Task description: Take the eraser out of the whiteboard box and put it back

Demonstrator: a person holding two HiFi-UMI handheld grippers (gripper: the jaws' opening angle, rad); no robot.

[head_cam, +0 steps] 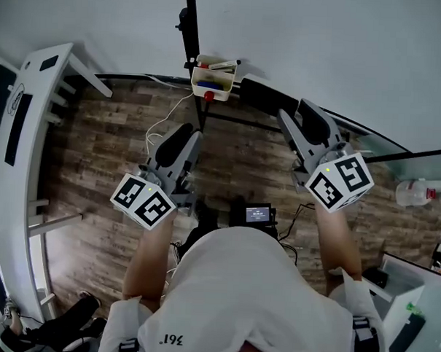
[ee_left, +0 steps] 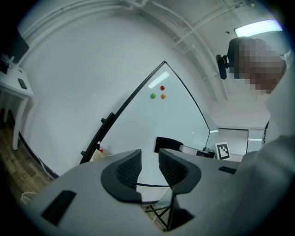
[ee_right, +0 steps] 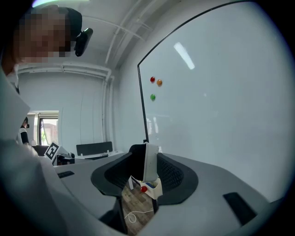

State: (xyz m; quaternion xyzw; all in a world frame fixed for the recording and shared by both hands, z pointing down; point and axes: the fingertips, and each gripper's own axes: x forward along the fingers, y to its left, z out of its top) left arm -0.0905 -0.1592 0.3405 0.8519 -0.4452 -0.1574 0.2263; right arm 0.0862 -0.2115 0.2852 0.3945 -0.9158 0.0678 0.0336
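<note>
Eraser (ee_right: 148, 161) pinched upright in right gripper (ee_right: 145, 167), well clear of whiteboard box (head_cam: 219, 90). Left gripper (ee_left: 150, 169) spread, empty. I judge eraser light, felt side soft, back stiff; I'd grip across flat faces.

At the lower middle of the frame, the right gripper (ee_right: 144, 167) clamps the eraser (ee_right: 149, 161) upright between its jaws. Just beneath it shows the whiteboard box (ee_right: 153, 189), above wooden floor (ee_right: 136, 203). The whiteboard (ee_right: 221, 92) fills the right side, with red (ee_right: 152, 79), orange (ee_right: 159, 82) and green (ee_right: 152, 97) magnets near its left edge.
</note>
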